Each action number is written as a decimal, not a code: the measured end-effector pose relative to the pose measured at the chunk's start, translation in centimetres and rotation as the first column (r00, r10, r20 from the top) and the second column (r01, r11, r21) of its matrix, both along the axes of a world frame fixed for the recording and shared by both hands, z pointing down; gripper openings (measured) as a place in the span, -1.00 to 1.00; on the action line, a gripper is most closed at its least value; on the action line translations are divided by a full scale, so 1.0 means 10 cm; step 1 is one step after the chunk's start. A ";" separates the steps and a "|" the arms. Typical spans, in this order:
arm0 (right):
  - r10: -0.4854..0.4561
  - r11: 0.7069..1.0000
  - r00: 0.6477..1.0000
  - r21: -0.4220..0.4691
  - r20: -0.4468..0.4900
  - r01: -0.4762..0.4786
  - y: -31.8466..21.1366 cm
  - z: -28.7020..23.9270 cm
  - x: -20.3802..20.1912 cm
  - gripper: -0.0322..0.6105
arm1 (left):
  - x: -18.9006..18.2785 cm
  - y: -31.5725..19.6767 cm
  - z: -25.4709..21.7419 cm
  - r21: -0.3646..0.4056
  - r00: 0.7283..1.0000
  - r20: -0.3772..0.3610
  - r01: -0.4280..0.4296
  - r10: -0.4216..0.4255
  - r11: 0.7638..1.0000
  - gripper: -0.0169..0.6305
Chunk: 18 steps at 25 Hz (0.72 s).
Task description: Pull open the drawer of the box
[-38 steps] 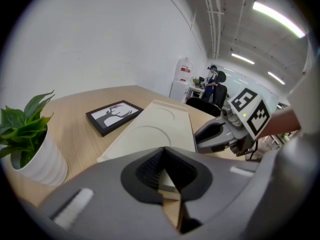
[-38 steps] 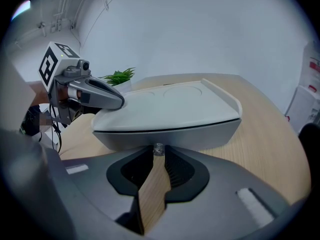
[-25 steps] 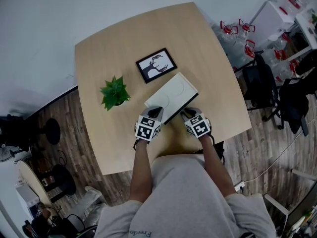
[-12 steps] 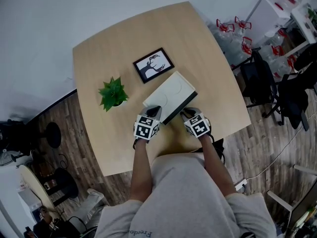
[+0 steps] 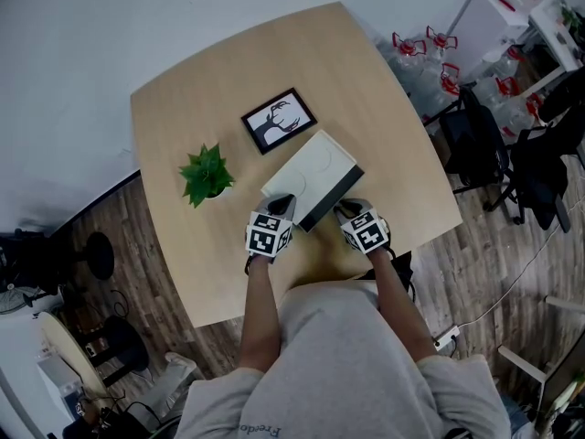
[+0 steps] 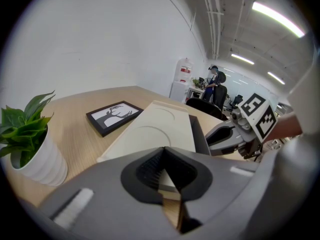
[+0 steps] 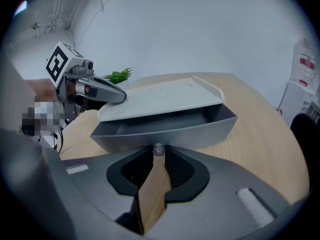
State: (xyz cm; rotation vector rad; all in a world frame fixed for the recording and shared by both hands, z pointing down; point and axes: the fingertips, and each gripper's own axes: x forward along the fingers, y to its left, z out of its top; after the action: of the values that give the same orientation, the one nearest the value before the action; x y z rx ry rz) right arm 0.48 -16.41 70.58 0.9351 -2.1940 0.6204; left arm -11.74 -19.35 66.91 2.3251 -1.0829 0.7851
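A flat white box (image 5: 309, 174) lies on the wooden table (image 5: 201, 80). Its grey drawer (image 7: 165, 128) stands partly pulled out toward me, showing as a dark band (image 5: 331, 199) in the head view. A small clear knob (image 7: 158, 149) sits on the drawer front, and my right gripper (image 7: 158, 155) is shut on it. My left gripper (image 5: 281, 205) is shut, its fingertips (image 7: 112, 95) resting on the box's near left corner (image 6: 155, 129).
A potted green plant (image 5: 207, 174) stands left of the box. A black picture frame (image 5: 279, 120) lies behind the box. Dark office chairs (image 5: 475, 144) and water bottles (image 5: 430, 48) stand off the table's right side. My body is at the table's near edge.
The head view has shifted a little. Both grippers and the box keep the same places relative to each other, and the drawer's gap looks the same.
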 end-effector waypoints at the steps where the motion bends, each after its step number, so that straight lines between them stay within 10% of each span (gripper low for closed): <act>1: 0.002 1.000 1.000 -0.001 -0.001 -0.002 0.01 0.00 0.01 -0.67 | 0.00 0.00 0.00 -0.001 1.000 0.000 -0.001 0.001 1.000 -0.79; 18: 0.050 0.999 0.999 -0.010 -0.018 -0.050 -0.03 0.22 0.08 -0.67 | -0.08 -0.20 0.22 -0.014 1.000 -0.016 -0.014 0.014 1.000 -0.79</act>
State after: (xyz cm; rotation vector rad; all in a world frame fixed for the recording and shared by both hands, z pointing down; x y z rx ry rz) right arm 1.29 -16.68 72.75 0.9891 -2.1558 0.6437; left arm -12.49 -21.35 69.15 2.3259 -1.0521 0.7760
